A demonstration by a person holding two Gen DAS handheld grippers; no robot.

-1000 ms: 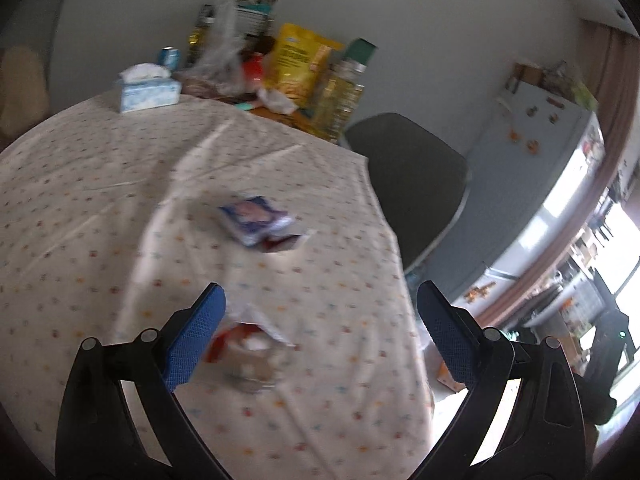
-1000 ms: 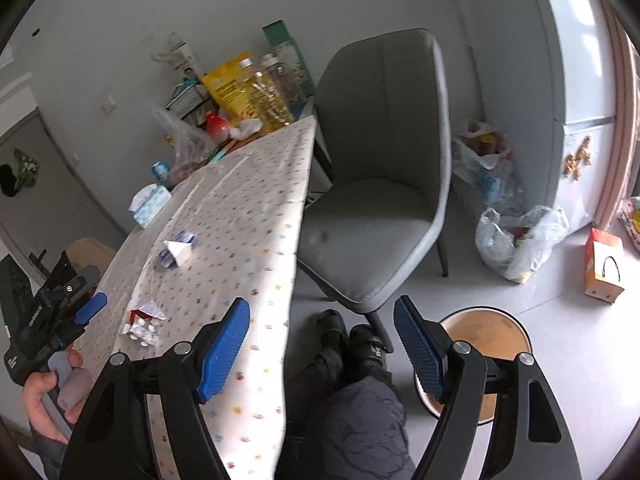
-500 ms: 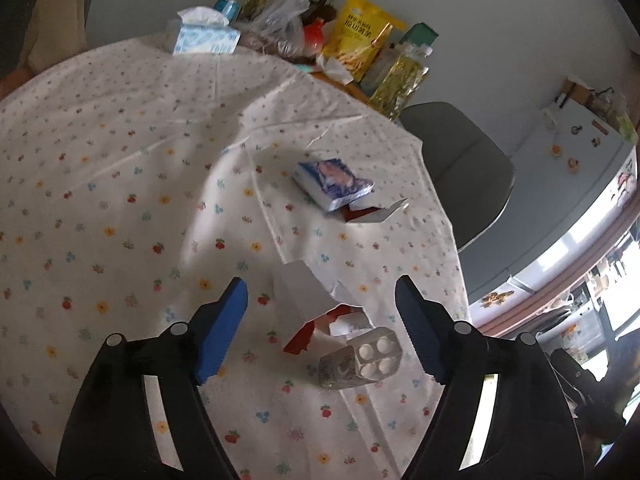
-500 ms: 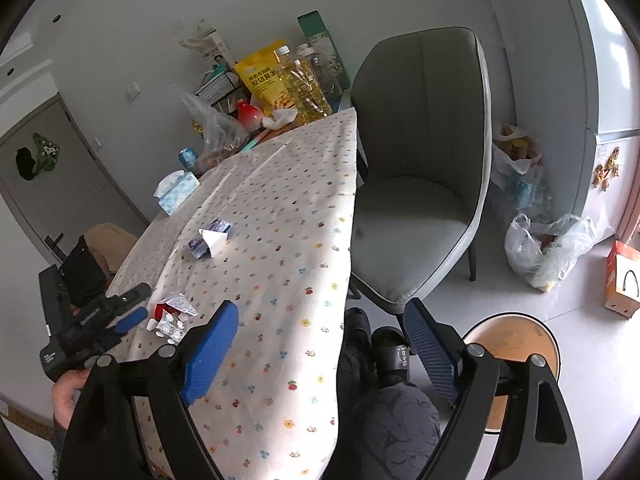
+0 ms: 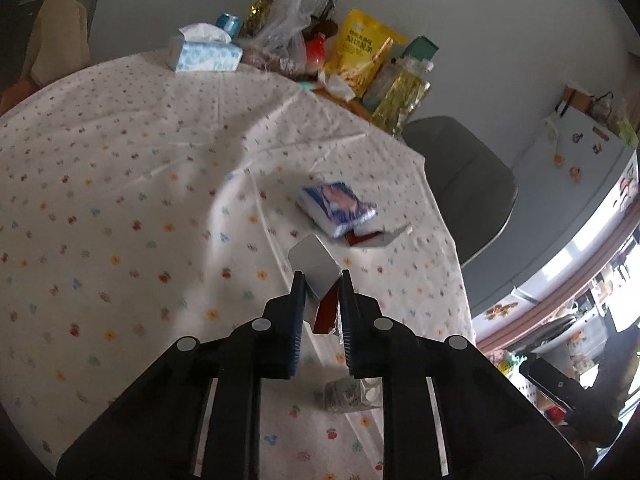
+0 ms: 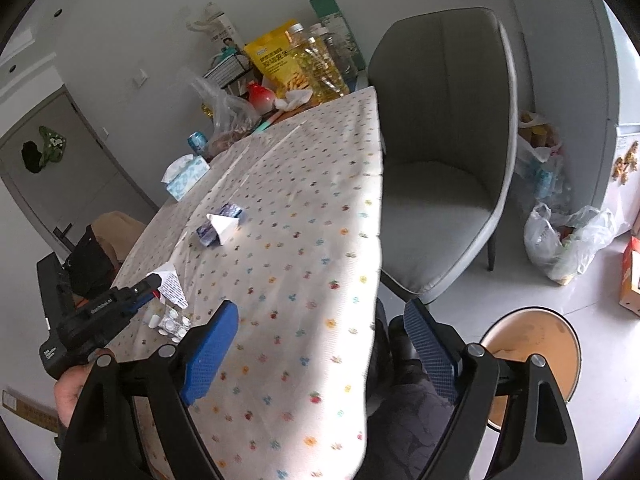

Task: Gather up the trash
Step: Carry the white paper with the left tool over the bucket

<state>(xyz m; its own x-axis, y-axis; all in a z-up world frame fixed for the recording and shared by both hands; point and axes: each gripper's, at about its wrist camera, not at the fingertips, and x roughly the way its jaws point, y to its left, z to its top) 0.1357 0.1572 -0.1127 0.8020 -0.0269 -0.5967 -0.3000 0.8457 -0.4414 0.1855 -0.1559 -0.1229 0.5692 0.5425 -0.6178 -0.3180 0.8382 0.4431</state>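
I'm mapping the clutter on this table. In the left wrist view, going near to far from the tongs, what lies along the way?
Left tongs shut on the torn white-and-red paper box → blue-and-white tissue packet → yellow snack bag at the table's far edge.

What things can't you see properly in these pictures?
- Left wrist view: the white and red box in the left tool is partly hidden by its fingers.
- Left wrist view: the pill pack sits behind the tool's frame, blurred.
- Right wrist view: print on the blue packet is too small to read.
- Right wrist view: the bin is cut by the right tool.
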